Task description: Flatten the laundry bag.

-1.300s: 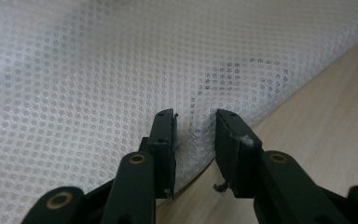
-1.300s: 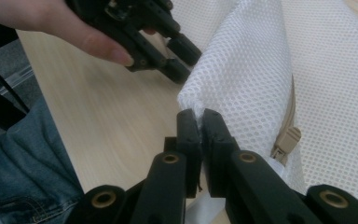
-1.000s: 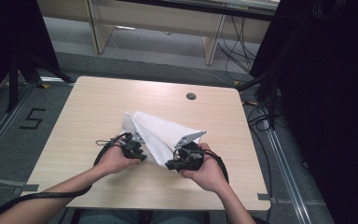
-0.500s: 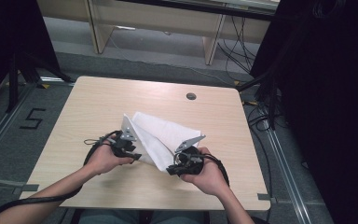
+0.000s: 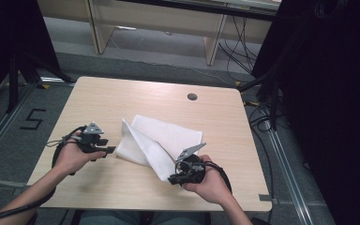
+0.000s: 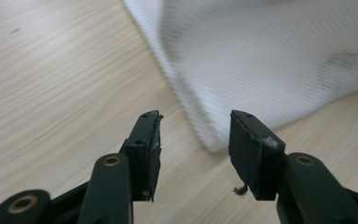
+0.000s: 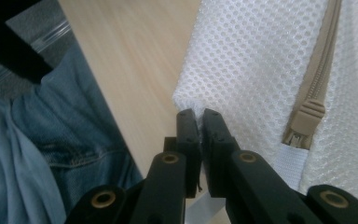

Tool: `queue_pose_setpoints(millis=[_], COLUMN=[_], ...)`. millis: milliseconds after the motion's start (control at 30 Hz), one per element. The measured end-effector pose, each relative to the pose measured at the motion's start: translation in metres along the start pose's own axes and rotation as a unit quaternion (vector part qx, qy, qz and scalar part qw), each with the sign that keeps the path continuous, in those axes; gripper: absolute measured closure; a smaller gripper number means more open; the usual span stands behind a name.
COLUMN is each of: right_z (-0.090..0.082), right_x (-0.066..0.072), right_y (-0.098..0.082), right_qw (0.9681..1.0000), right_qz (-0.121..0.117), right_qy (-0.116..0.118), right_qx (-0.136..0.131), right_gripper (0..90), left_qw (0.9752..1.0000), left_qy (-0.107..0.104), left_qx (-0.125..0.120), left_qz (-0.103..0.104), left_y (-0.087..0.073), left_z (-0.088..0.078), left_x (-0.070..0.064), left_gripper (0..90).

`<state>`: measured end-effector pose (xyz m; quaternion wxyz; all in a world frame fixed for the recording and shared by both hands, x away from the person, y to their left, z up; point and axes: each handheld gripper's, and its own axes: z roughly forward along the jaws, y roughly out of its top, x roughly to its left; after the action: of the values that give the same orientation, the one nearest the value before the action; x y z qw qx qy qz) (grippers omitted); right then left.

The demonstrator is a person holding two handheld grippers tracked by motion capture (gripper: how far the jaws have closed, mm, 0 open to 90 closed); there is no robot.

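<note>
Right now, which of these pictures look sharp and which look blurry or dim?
High view: evenly lit table, dark at both sides, all fairly sharp. Left gripper view: the open jaws are crisp, but the mesh bag beyond is smeared and soft. Right gripper view: the mesh and zipper are sharp, the jeans dimmer.

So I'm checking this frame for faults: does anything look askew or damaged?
Only the white mesh bag looks askew: it lies half-folded, one flap raised. The right gripper pinches its corner beside the tan zipper; the left gripper is open, just off its edge. No damage shows.
</note>
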<state>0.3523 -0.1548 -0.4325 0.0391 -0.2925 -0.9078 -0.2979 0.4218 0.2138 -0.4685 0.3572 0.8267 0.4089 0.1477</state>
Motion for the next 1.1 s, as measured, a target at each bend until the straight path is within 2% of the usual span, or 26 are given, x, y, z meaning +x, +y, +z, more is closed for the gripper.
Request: queue_pose_setpoints(millis=[67,200,233,367,400,467,500,533,567,633,667,733,767,833,867,933,1000,1067,1100], right_z=[0.003,0.006,0.007,0.004,0.004,0.003,0.003,0.002,0.002,0.002,0.002,0.002,0.002,0.002,0.003,0.003,0.003,0.002,0.001], right_x=[0.002,0.004,0.004,0.001,0.000,0.000,-0.002,-0.003,-0.003,-0.005,-0.005,-0.006,-0.005,-0.006,-0.007,-0.008,-0.009,-0.010,-0.013], right_y=[-0.004,-0.009,-0.010,-0.013,-0.014,-0.016,-0.018,-0.020,-0.021,-0.024,-0.026,-0.027,-0.028,-0.029,-0.030,-0.030,-0.034,-0.035,-0.036], right_qw=[0.9999,0.9995,0.9995,0.9994,0.9994,0.9994,0.9994,0.9992,0.9990,0.9987,0.9983,0.9981,0.9977,0.9971,0.9972,0.9971,0.9955,0.9952,0.9953], right_qz=[-0.002,-0.004,-0.004,0.001,-0.001,0.006,0.002,0.010,0.012,0.010,0.009,0.001,0.009,0.002,-0.009,-0.013,-0.003,-0.002,-0.010], right_qy=[0.005,0.018,0.021,0.021,0.024,0.020,0.022,0.021,0.021,0.020,0.019,0.024,0.026,0.022,0.022,0.025,0.023,0.021,0.018], right_qx=[0.010,0.025,0.025,0.027,0.024,0.027,0.026,0.031,0.037,0.045,0.055,0.057,0.062,0.073,0.071,0.071,0.092,0.096,0.095], right_gripper=[87.4,87.4,87.3,87.3,87.3,87.2,87.2,87.2,87.2,87.1,87.0,87.0,87.0,87.0,87.0,87.0,86.9,86.8,86.7], left_qw=[0.9999,0.9995,0.9993,0.9995,0.9995,0.9989,0.9987,0.9990,0.9987,0.9990,0.9995,0.9992,0.9995,0.9994,0.9994,0.9994,0.9996,0.9993,0.9994], left_qy=[0.007,0.013,0.014,0.009,0.013,0.016,0.016,0.017,0.017,0.016,0.014,0.013,0.013,0.012,0.013,0.013,0.013,0.016,0.018], left_qx=[-0.007,-0.019,-0.023,-0.021,-0.021,-0.031,-0.033,-0.026,-0.034,-0.027,-0.021,-0.028,-0.022,-0.026,-0.026,-0.024,-0.018,-0.021,-0.019], left_qz=[-0.012,-0.019,-0.025,-0.023,-0.022,-0.031,-0.034,-0.031,-0.034,-0.031,-0.020,-0.027,-0.020,-0.022,-0.021,-0.023,-0.018,-0.025,-0.024], left_y=[0.001,0.003,0.003,0.003,0.003,0.003,0.003,0.003,0.002,0.001,0.002,0.002,0.002,0.002,0.002,0.001,0.000,-0.001,-0.001], left_z=[-0.004,-0.006,-0.006,-0.006,-0.007,-0.008,-0.008,-0.009,-0.007,-0.006,-0.005,-0.004,-0.004,-0.003,-0.003,-0.003,-0.003,-0.001,-0.001], left_x=[0.006,0.012,0.012,0.015,0.015,0.017,0.017,0.018,0.017,0.016,0.016,0.014,0.014,0.014,0.014,0.015,0.016,0.015,0.015], left_gripper=[53.5,53.3,53.1,52.3,52.3,52.0,51.9,51.8,51.3,51.1,50.7,50.6,50.5,50.1,50.0,50.0,49.8,49.8,49.8])
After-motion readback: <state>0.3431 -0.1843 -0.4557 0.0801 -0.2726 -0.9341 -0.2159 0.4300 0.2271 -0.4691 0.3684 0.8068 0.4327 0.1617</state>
